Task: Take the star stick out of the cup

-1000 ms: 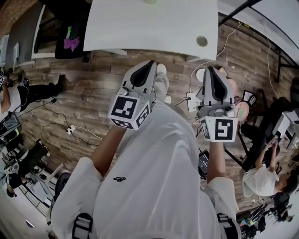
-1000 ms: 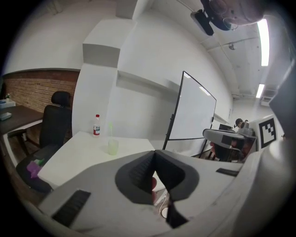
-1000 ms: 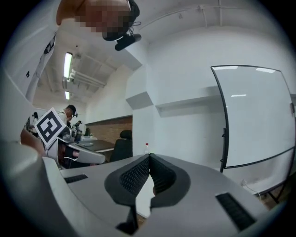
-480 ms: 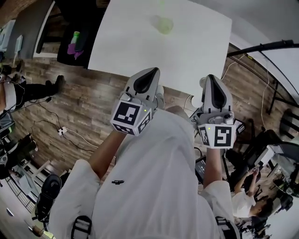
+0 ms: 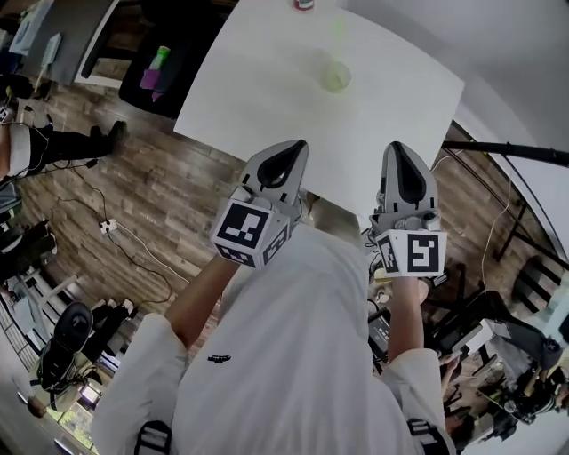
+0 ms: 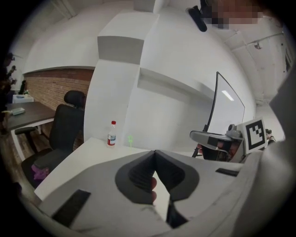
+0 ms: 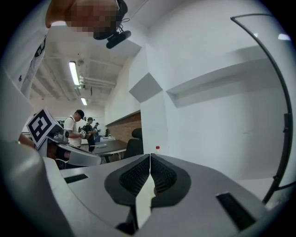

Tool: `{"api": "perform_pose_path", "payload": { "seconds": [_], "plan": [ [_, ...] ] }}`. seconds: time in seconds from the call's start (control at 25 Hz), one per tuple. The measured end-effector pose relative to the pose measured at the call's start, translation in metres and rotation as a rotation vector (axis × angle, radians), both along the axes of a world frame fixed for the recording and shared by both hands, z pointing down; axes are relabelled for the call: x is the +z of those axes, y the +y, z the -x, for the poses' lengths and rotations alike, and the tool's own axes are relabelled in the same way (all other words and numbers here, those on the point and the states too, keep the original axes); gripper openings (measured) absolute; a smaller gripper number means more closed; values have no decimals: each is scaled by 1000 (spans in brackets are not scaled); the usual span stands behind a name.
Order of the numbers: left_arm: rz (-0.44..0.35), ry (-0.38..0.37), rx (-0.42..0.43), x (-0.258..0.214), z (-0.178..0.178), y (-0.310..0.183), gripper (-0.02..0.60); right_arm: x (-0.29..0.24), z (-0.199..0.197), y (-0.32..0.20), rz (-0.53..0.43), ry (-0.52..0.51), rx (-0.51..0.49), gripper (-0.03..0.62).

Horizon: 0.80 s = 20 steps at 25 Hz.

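A pale green cup stands on the white table, far side from me, with a thin green star stick rising out of it. From the left gripper view the green star stick shows small in the distance. My left gripper is held close to my body near the table's front edge, jaws shut on nothing. My right gripper is beside it, also shut and holding nothing. Both are far short of the cup.
A small bottle with a red cap stands at the table's far edge. A black office chair sits left of the table. Cables lie on the wooden floor. Other people stand at desks to the left.
The view has moved forward to the table: the cup and stick, at the top edge before, now lie further into view. Both grippers stay shut, held side by side.
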<state>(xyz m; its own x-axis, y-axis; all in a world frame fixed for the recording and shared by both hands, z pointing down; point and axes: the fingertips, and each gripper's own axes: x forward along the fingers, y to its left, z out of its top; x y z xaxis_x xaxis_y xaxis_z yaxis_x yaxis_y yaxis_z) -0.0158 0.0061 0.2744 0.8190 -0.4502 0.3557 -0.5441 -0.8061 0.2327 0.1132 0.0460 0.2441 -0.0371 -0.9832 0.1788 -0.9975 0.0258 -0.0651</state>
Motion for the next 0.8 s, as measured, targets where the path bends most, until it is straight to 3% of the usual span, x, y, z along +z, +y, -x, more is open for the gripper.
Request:
{"api": "perform_pose_path", "payload": {
  "seconds": [0.4, 0.8],
  "plan": [
    [17, -25, -126, 15, -11, -22, -6, 12, -17, -54, 31, -15, -117, -1],
    [56, -50, -184, 48, -41, -49, -6, 58, -49, -116, 71, -21, -180, 20]
  ]
}}
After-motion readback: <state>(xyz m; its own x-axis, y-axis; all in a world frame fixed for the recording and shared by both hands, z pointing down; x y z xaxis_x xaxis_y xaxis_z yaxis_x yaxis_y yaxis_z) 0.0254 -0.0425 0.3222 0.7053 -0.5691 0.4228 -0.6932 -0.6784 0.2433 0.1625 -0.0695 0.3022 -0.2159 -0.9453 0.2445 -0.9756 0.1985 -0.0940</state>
